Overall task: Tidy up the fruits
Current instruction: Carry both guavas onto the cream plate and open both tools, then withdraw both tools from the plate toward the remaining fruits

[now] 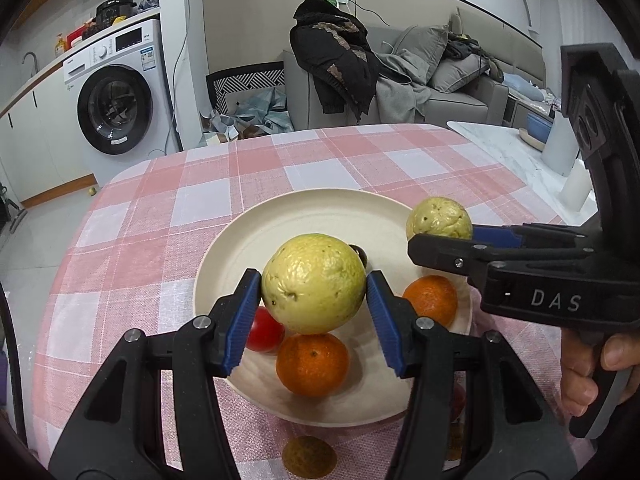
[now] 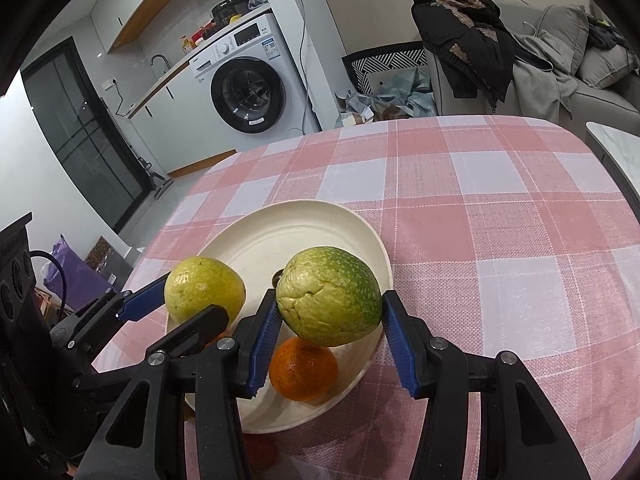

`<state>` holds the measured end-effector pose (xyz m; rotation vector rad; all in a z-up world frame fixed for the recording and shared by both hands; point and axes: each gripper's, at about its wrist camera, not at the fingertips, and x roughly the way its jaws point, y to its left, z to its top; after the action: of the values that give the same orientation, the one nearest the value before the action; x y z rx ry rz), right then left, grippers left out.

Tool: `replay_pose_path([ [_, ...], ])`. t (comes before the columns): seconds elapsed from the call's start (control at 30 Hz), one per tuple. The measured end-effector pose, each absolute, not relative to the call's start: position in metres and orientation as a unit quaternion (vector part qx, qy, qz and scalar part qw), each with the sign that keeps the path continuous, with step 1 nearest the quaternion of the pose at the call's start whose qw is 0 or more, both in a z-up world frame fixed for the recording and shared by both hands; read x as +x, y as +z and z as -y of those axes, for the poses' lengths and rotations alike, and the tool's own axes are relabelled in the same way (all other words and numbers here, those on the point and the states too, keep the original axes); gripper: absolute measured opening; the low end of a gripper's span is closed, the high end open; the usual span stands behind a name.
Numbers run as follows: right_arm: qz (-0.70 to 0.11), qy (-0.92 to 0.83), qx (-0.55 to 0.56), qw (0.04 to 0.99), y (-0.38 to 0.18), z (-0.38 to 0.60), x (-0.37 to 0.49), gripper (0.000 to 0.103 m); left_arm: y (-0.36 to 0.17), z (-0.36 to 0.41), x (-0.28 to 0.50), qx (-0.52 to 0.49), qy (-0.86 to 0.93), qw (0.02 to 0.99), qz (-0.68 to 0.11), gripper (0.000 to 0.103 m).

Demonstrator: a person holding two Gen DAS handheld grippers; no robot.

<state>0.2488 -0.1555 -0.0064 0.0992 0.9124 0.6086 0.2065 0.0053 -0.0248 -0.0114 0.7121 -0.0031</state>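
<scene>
Above the plate [image 1: 224,248], the left gripper [image 1: 314,294] jaws clamp a yellow guava [image 1: 314,282]; the right gripper [image 2: 330,320] jaws clamp a greener guava [image 2: 330,296], both part-open.

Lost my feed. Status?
Left gripper shut on yellow guava. Right gripper shut on green guava. Both over plate; oranges underneath.

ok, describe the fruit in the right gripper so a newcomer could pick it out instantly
Start at the pink-checked tablecloth, then the cream plate near its front edge. Above the plate, two grippers each hold a round pale fruit; the right gripper holds the guava over an orange. Unlike the all-yellow fruit in the left gripper, it has a speckled green side and a creased end.
</scene>
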Motion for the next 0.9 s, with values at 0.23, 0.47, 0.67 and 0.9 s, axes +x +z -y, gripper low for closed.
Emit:
replay_pose_path([
  [0.23, -0.433, 0.286, 0.042, 0.854, -0.008, 0.156, 0.250, 0.052, -0.028, -0.001, 0.206, 0.008, -0.002, 0.937, -0.350, 0.052],
  [0.47, -0.421, 0.289, 0.049, 0.858, 0.000, 0.162, 0.247, 0.052, -0.026, -0.007, 0.204, -0.012, -0.007, 0.935, -0.353, 0.052],
  [0.67, -0.412, 0.290, 0.048, 0.863, 0.005, 0.172, 0.239, 0.066, -0.017, -0.011, 0.192, -0.020, -0.011, 0.939, -0.344, 0.055],
  [0.9, -0.400, 0.295, 0.042, 0.867, 0.011, 0.183, 0.228, 0.091, -0.005, -0.017, 0.168, -0.021, -0.007, 0.945, -0.327, 0.083],
])
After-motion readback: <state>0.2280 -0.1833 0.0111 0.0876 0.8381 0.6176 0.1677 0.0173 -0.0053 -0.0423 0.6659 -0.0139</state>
